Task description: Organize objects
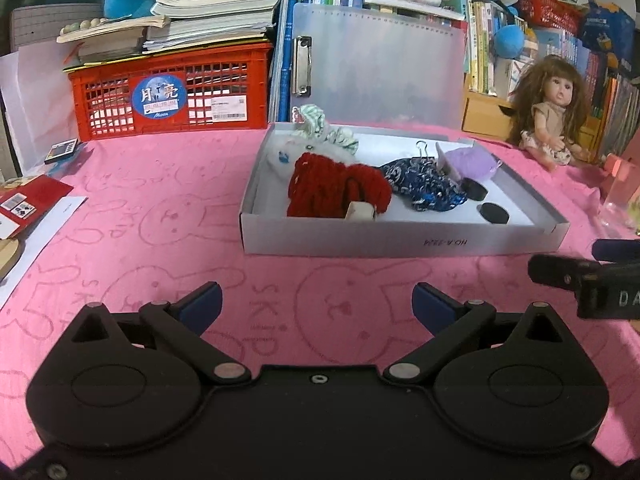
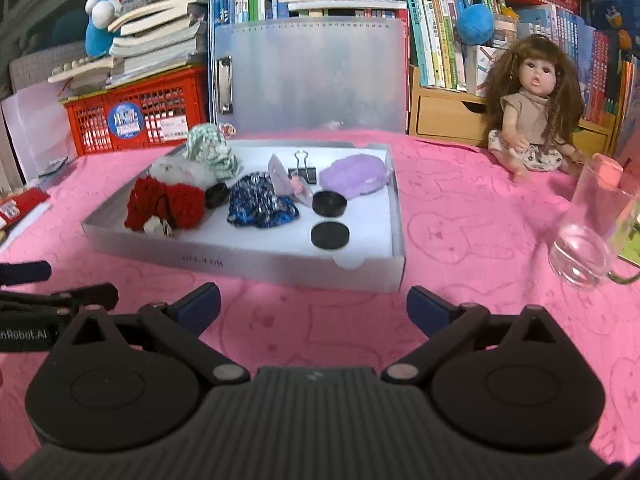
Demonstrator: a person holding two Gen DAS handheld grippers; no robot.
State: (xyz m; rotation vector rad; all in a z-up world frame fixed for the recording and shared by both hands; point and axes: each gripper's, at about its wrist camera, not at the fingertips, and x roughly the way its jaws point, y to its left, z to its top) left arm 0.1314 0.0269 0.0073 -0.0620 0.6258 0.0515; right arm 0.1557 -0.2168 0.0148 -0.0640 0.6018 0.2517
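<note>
Left wrist view: the left gripper (image 1: 317, 300) hangs low over the pink cloth (image 1: 160, 240), with its blue fingers spread wide and nothing between them. The right gripper (image 2: 313, 300) is the same, wide apart and holding nothing.

All the small things lie inside the shallow white box (image 2: 248, 264) in the middle of the cloth. The red woolly thing (image 2: 164, 204) sits by the box's near left corner. The blue shiny pouch (image 2: 262, 204) is in the middle. The purple fluffy thing (image 2: 354, 176) is by the far right corner, and the green checked cloth (image 2: 212, 148) and a white fluffy toy (image 2: 182, 172) are at the far left. Two black round lids (image 2: 330, 218) lie near the right wall, and a black clip (image 2: 303, 170) stands at the back.

This could be a tidy box at the end of the job, or a full box waiting to be sorted. I cannot tell which, so I cannot say what comes next.

A clear glass cup (image 2: 588, 232) stands at the cloth's right edge, and a doll (image 2: 528, 120) sits at the far right. Behind are a red crate (image 1: 168, 92), piled books and plush toys.
</note>
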